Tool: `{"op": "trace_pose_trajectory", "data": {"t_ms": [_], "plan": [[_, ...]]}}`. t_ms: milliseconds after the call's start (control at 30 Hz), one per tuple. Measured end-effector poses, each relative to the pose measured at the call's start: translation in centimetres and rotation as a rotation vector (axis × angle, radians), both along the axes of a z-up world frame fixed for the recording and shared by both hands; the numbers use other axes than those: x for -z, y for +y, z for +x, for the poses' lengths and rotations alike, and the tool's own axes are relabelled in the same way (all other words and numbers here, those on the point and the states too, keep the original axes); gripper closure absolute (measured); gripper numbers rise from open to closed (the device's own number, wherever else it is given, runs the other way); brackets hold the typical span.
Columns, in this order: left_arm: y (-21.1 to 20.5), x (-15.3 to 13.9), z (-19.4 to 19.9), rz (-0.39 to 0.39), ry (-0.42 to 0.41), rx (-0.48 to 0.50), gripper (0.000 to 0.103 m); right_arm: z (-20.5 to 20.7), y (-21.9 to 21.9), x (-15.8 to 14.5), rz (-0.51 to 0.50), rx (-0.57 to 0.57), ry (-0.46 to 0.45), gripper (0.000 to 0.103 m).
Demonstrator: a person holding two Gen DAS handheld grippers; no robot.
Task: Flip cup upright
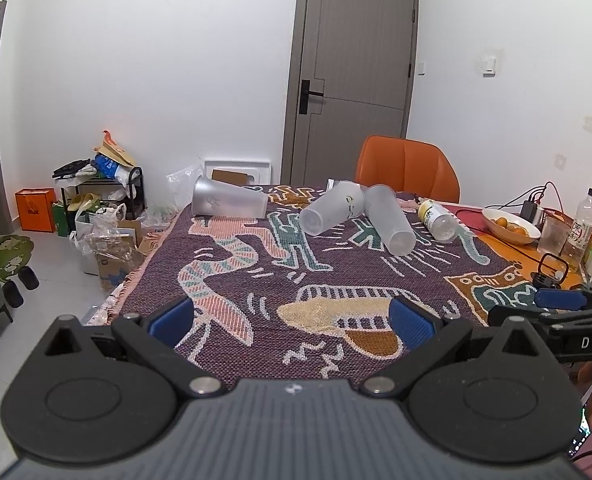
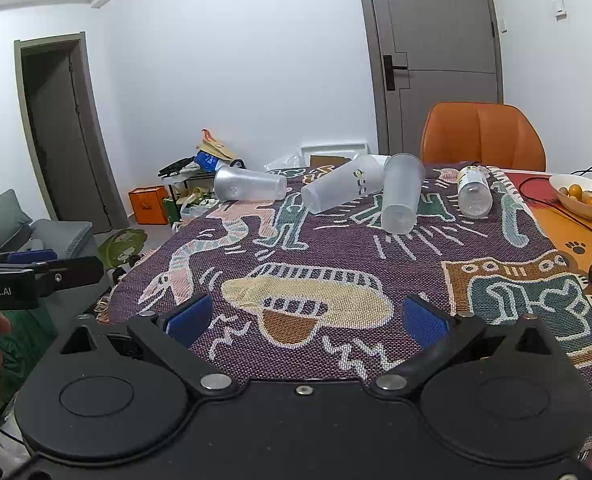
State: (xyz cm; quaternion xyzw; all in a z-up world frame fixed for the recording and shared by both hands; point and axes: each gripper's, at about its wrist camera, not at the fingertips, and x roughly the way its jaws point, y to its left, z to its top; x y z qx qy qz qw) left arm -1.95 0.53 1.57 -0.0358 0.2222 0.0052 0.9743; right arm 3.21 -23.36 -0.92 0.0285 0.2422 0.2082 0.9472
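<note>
Three frosted plastic cups lie on their sides at the far end of the patterned cloth. The left cup (image 1: pixel 228 203) (image 2: pixel 250 189) lies alone near the far left corner. The middle cup (image 1: pixel 331 208) (image 2: pixel 341 189) and the right cup (image 1: pixel 389 219) (image 2: pixel 401 196) touch at their rims. My left gripper (image 1: pixel 292 320) is open and empty over the near part of the cloth. My right gripper (image 2: pixel 307 318) is open and empty, also at the near edge. Both are well short of the cups.
A small clear bottle (image 1: pixel 437 220) (image 2: pixel 473 194) lies right of the cups. A white bowl of oranges (image 1: pixel 511 226) (image 2: pixel 583 196), cables, a bottle (image 1: pixel 583 228) and a glass stand on the orange table at right. An orange chair (image 1: pixel 407 170) stands behind the table.
</note>
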Motion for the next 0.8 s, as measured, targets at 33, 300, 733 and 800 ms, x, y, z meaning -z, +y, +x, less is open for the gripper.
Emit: {"op": "trace_pose_trajectory", "data": {"t_ms": [33, 300, 733, 800], "plan": [[0.0, 0.1, 0.1, 0.001, 0.002, -0.001, 0.000, 0.0, 0.0, 0.0, -0.002, 0.000, 0.001, 0.000], [0.0, 0.3, 0.3, 0.010, -0.008, -0.004, 0.000, 0.3, 0.0, 0.4, -0.002, -0.002, 0.012, 0.000], [0.9, 0.8, 3.8, 0.019, 0.017, -0.010, 0.000, 2.1, 0.5, 2.5, 0.006, -0.016, 0.053, 0.000], [0.9, 0.9, 5.0, 0.021, 0.032, -0.004, 0.000, 2.9, 0.5, 3.1, 0.010, -0.007, 0.069, 0.000]]}}
